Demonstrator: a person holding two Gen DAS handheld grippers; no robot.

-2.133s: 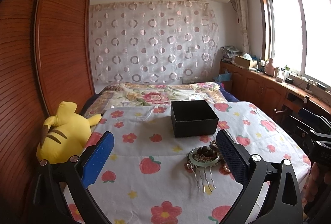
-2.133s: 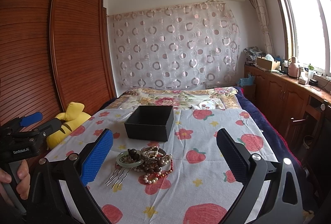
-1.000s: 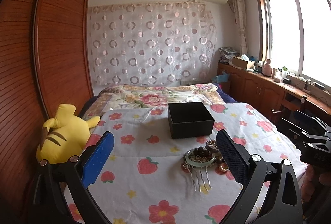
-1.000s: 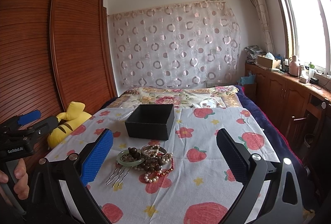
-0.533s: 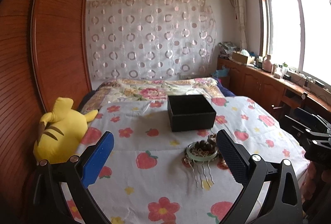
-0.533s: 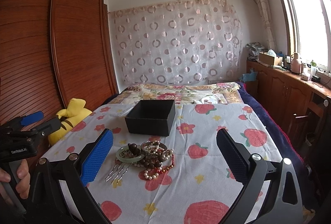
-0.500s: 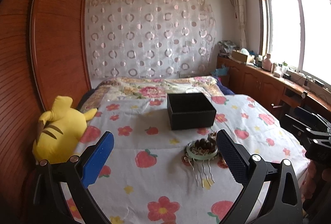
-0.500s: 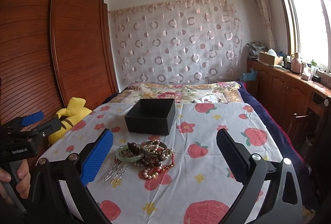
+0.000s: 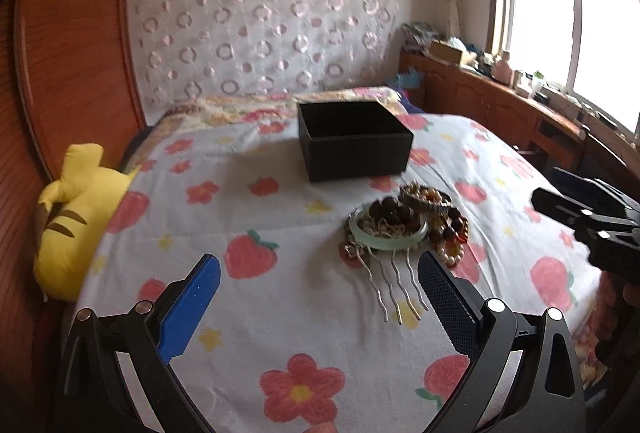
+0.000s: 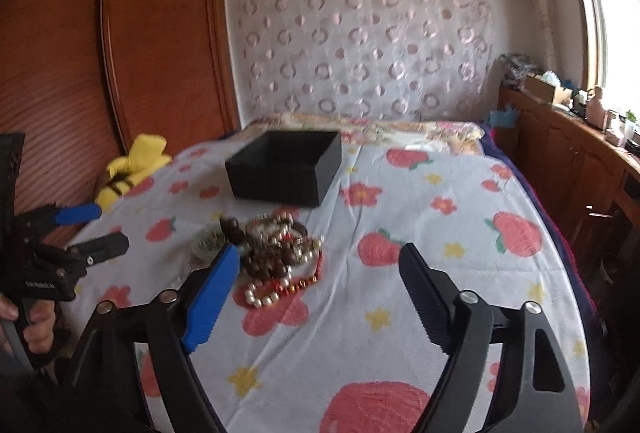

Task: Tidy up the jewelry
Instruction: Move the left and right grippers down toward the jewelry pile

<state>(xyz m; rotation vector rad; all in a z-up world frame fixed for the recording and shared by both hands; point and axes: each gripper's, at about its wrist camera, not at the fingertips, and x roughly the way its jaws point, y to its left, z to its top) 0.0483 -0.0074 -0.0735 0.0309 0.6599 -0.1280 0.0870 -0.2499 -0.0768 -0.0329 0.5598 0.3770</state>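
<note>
A heap of jewelry lies on the flowered bedsheet: a pale green bangle, dark beads, pearls and a metal hair comb. Just behind it stands an open black box. My left gripper is open and empty, with the comb beside its right finger. In the right wrist view my right gripper is open, its jaws closing with nothing between them. The jewelry heap sits at its blue finger's tip, before the black box. A pearl strand lies nearest.
A yellow plush toy leans at the bed's left edge against a wooden wardrobe. A wooden cabinet with clutter runs under the window on the right. A folded quilt lies behind the box.
Both grippers have sunk and tipped down toward the bed, so the jewelry and box look larger and nearer. The right gripper's fingers stand closer together than before.
</note>
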